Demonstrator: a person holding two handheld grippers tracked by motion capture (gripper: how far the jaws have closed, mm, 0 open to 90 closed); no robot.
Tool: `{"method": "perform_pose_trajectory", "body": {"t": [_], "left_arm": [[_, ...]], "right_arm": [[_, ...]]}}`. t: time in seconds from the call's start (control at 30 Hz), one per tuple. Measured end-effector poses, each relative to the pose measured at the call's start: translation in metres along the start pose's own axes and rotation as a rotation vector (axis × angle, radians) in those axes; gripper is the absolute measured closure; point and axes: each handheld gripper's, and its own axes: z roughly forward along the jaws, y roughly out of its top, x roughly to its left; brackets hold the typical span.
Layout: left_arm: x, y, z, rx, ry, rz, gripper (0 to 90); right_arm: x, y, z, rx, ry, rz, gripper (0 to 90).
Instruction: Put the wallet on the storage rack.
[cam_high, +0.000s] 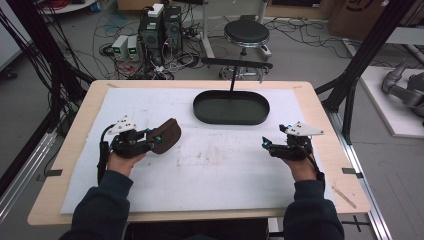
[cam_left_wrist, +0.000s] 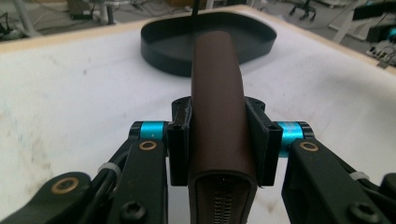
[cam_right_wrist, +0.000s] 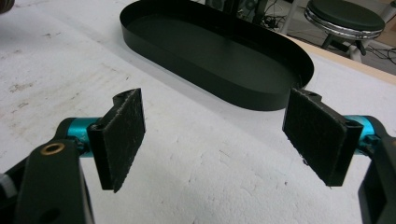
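Toward the worktop's left edge, about midway front to back, the left gripper (cam_high: 156, 139) has its jaws closed on a brown case (cam_high: 167, 135). From the left gripper view the case (cam_left_wrist: 219, 107) runs lengthwise betw. both pads, squeezed on its two long sides, w/ a zipper end showing at the near end; it looks held just off the white sheet (cam_high: 220, 170), though I can't tell for sure. Person's left hand (cam_high: 125, 159) grips the tool from behind, dark sleeve below.

Near the right edge, approx. level w/ the left one, the right gripper (cam_high: 266, 144) sits w/ jaws spread wide and nothing betw. them; the right gripper view shows both black pads (cam_right_wrist: 122, 135) well apart over bare sheet.

At the back centre of the sheet lies a black oval tray (cam_high: 231, 107), shallow wall, nothing inside. Tray is apart from both grippers. Beyond the back edge stands a black stool (cam_high: 246, 34) on the floor among cables.
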Motion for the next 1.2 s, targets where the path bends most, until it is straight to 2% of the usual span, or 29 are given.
{"method": "perform_pose_trajectory", "body": {"t": [0.03, 0.07, 0.1, 0.17, 0.23, 0.3, 0.33, 0.4, 0.43, 0.57, 0.63, 0.67, 0.73, 0.77, 0.83, 0.87, 0.93, 1.03, 1.13, 1.2], "left_arm": [[0.000, 0.000, 0.000, 0.000, 0.000, 0.000, 65.1], [-0.001, 0.013, 0.005, -0.011, -0.011, 0.021, 65.1], [-0.001, 0.013, 0.005, -0.011, -0.011, 0.021, 65.1], [-0.001, 0.028, 0.011, -0.023, -0.023, 0.046, 65.1], [-0.001, 0.048, 0.024, -0.031, -0.037, 0.072, 65.1], [-0.002, 0.052, 0.028, -0.029, -0.040, 0.082, 65.1], [-0.003, 0.064, 0.039, -0.032, -0.049, 0.101, 65.1], [-0.003, 0.072, 0.049, -0.039, -0.063, 0.105, 65.1], [-0.003, 0.072, 0.049, -0.039, -0.063, 0.105, 65.1], [0.000, 0.090, 0.078, -0.034, -0.084, 0.108, 65.1], [0.001, 0.093, 0.083, -0.036, -0.086, 0.111, 65.1], [0.001, 0.100, 0.094, -0.033, -0.092, 0.109, 65.0], [0.002, 0.106, 0.104, -0.042, -0.101, 0.109, 65.1], [0.002, 0.106, 0.104, -0.042, -0.101, 0.109, 65.0], [0.003, 0.112, 0.121, -0.055, -0.114, 0.115, 65.1], [0.003, 0.112, 0.121, -0.055, -0.114, 0.115, 65.0], [0.004, 0.114, 0.133, -0.049, -0.119, 0.111, 65.0], [0.003, 0.114, 0.152, -0.041, -0.121, 0.119, 65.0], [0.005, 0.109, 0.175, -0.031, -0.136, 0.091, 65.0], [0.006, 0.109, 0.181, -0.023, -0.136, 0.088, 65.0]], "right_arm": [[0.000, 0.000, 0.000, 0.000, 0.000, 0.000, 21.5], [-0.001, 0.000, 0.000, -0.001, 0.000, -0.004, 21.5], [-0.001, 0.000, 0.000, -0.001, 0.000, -0.004, 21.5], [-0.001, 0.000, 0.000, -0.001, 0.001, -0.004, 21.5], [-0.001, 0.000, 0.000, -0.002, 0.002, -0.004, 21.4], [-0.001, 0.000, 0.000, -0.004, 0.002, -0.002, 21.4], [-0.002, 0.000, 0.000, -0.004, 0.001, -0.003, 21.5], [-0.003, 0.000, 0.000, -0.010, 0.001, 0.006, 21.4], [-0.003, 0.000, 0.000, -0.010, 0.001, 0.006, 21.4], [-0.004, -0.001, 0.000, -0.011, 0.002, 0.008, 21.5], [-0.004, -0.001, 0.001, -0.009, 0.005, 0.005, 21.5], [-0.005, -0.001, 0.001, -0.012, 0.004, 0.004, 21.5], [-0.006, -0.001, 0.001, -0.018, 0.005, 0.013, 21.4], [-0.006, -0.001, 0.001, -0.018, 0.005, 0.013, 21.4], [-0.009, -0.001, 0.000, -0.028, 0.003, 0.019, 21.4], [-0.009, -0.001, 0.000, -0.028, 0.003, 0.024, 21.5], [-0.010, -0.001, 0.000, -0.032, 0.005, 0.028, 21.4], [-0.010, -0.001, -0.002, -0.038, 0.007, 0.032, 21.5], [-0.012, -0.002, -0.002, -0.042, 0.009, 0.040, 21.4], [-0.013, -0.003, -0.002, -0.042, 0.009, 0.039, 21.4]]}}
